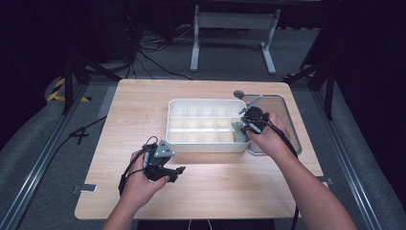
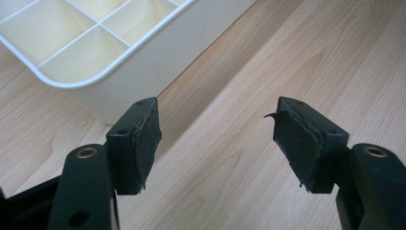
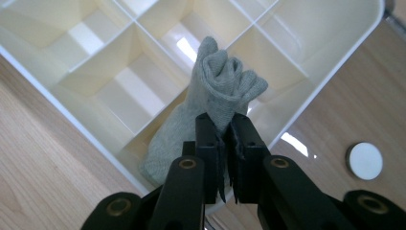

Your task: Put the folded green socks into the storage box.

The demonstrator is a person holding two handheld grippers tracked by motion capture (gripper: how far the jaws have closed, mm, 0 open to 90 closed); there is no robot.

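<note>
My right gripper pinches a rolled grey sock, its jaws clamped tight on the knit. The sock hangs into a corner compartment of the white divided organiser box, near its rim. My left gripper hovers over the wooden table beside the box, jaws apart with nothing between them.

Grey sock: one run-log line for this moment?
right gripper: shut on grey sock | over divided white tray, near-right compartment | left gripper: open, on table
</note>
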